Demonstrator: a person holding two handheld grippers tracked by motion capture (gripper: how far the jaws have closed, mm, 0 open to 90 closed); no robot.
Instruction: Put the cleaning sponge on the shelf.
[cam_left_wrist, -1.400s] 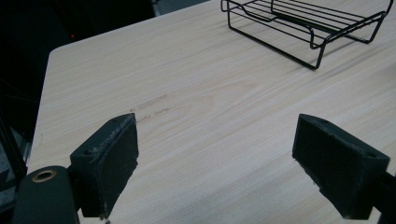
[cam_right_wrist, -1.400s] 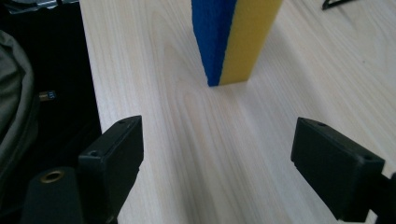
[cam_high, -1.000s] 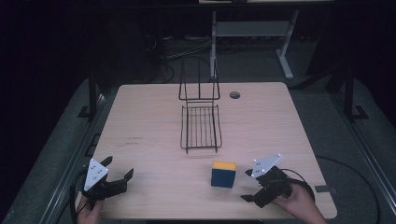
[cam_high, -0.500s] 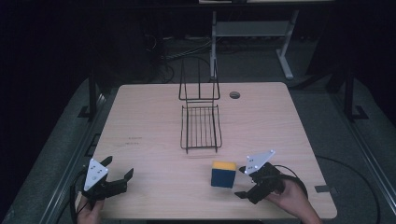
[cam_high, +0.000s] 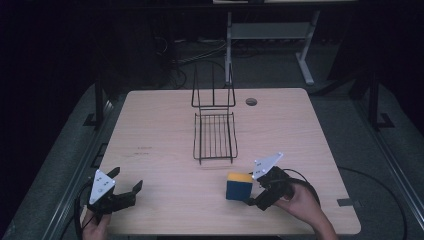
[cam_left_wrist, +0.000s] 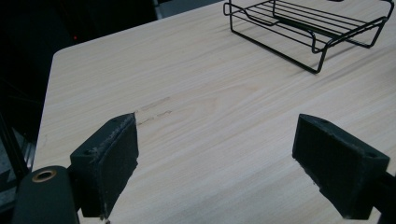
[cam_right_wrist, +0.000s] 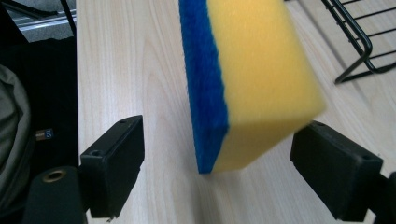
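Yellow-and-blue sponge (cam_right_wrist: 247, 79) stands on edge near the tabletop's (cam_high: 150, 125) front edge, right of middle. Right gripper (cam_high: 257, 192), jaws just closing, brackets it ungripped, lined up to grasp. Left gripper (cam_left_wrist: 229, 163) released, parked at front-left corner.

I see a sponge (cam_high: 239, 186) with a yellow body and a blue scouring face, a black wire rack (cam_high: 215, 135), and a pale wood-grain bench (cam_high: 150, 125). Both claws' pads are black.
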